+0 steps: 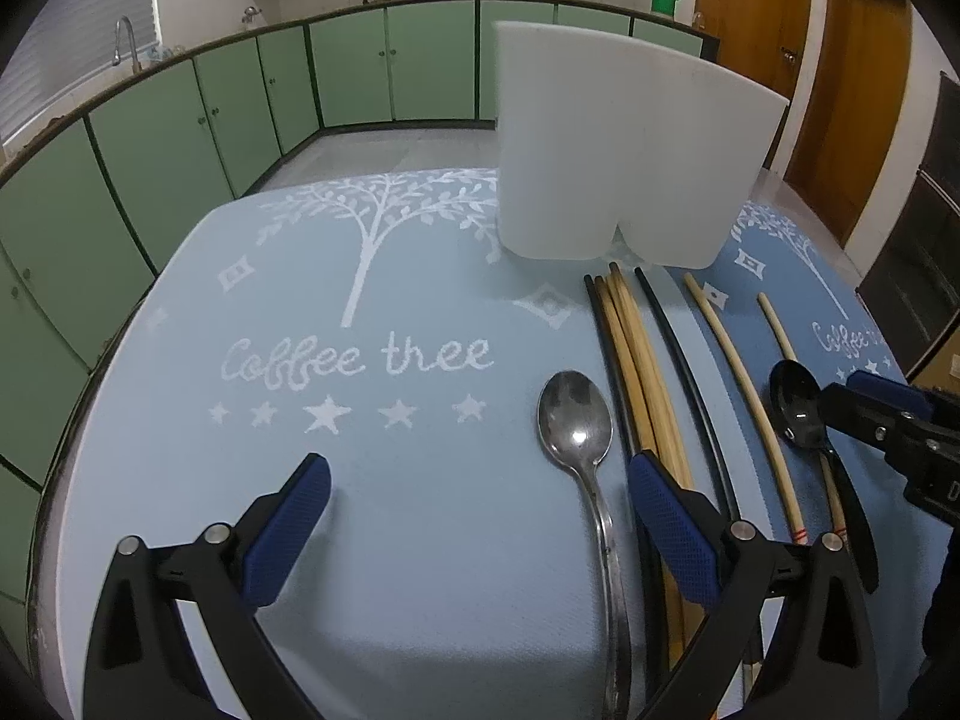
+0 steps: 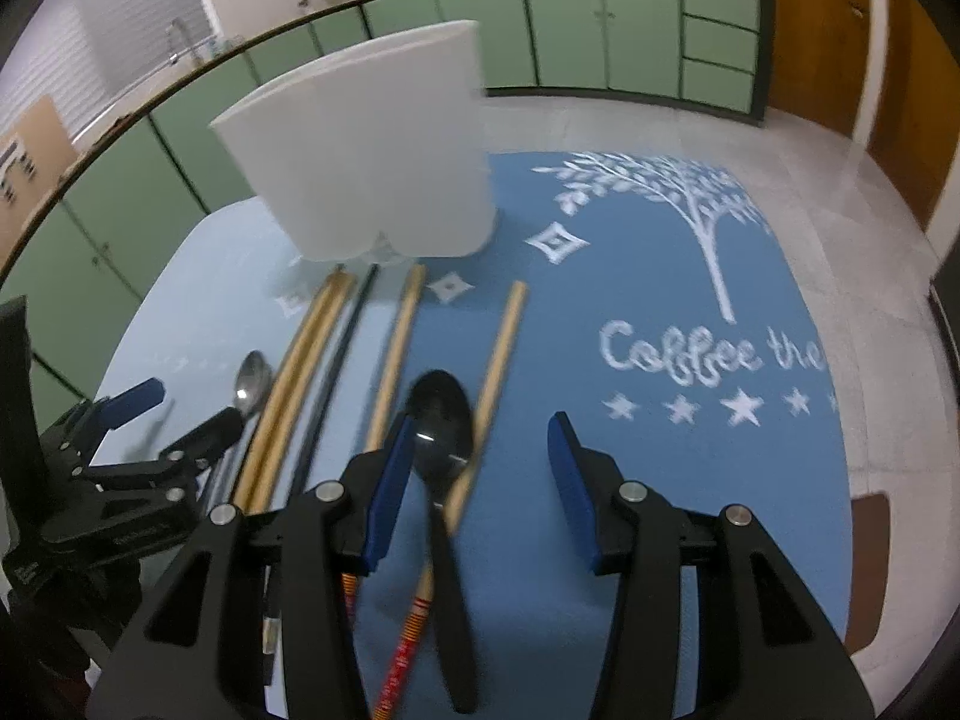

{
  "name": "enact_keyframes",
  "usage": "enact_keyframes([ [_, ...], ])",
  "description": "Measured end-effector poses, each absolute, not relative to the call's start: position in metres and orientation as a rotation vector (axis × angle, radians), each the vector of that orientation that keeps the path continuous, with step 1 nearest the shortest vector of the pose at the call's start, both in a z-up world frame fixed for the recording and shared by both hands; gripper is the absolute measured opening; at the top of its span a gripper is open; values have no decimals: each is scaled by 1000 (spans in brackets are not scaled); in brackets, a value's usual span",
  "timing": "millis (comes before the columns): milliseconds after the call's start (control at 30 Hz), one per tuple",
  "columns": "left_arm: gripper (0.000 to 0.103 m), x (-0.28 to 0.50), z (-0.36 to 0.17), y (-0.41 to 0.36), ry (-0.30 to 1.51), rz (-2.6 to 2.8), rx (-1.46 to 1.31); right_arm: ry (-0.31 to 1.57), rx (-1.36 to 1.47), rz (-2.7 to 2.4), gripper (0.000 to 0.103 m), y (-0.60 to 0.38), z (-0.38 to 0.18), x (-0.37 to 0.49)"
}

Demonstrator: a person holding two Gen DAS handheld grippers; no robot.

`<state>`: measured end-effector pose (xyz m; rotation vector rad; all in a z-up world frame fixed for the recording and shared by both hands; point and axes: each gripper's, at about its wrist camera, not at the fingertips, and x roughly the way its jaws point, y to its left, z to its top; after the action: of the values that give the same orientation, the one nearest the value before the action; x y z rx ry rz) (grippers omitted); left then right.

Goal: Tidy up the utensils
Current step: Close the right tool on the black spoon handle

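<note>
Left gripper (image 1: 480, 510) spread wide over the shiny metal spoon (image 1: 576, 420), pinching nothing. Right gripper (image 2: 480, 468) spread around the glossy black spoon (image 2: 441, 420), untouched. Wooden and black chopsticks (image 1: 636, 372) flat alongside. White plastic holder (image 1: 624, 150) beyond; sorting seemingly not begun.

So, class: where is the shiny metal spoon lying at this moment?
In the left wrist view the shiny metal spoon lies on the light blue tablecloth, just left of the bundled wooden and black chopsticks, below the white plastic holder.
</note>
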<state>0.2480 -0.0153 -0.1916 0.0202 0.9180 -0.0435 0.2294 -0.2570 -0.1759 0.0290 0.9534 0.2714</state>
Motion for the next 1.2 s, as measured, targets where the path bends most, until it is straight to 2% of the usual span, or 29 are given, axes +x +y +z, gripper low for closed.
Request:
enact_keyframes([
  [200,97,246,-188,-9,906,-24,23,954,-43,294,38,-235,-180,235],
  [333,97,247,-188,-5,907,-18,17,960,-70,283,30,-230,-187,239],
  [433,97,247,-189,-4,910,-18,14,980,-76,294,13,-229,-193,241],
  [567,97,248,-191,-7,914,-24,13,966,18,317,2,-242,-188,239],
  [833,97,245,-193,-11,919,-37,14,944,293,192,2,-306,-181,233],
  [900,97,245,-193,-13,920,-39,17,970,293,176,3,-314,-185,236],
  [1000,97,244,-194,-15,921,-42,20,986,263,147,13,-318,-187,236],
  [1033,97,244,-194,-16,921,-42,21,977,253,138,25,-318,-185,235],
  [1067,97,244,-194,-16,922,-43,21,966,242,129,43,-317,-183,234],
  [1100,97,243,-194,-17,922,-43,22,957,226,127,48,-316,-181,233],
  [1200,97,243,-192,-17,920,-45,26,963,171,130,49,-306,-181,234],
])
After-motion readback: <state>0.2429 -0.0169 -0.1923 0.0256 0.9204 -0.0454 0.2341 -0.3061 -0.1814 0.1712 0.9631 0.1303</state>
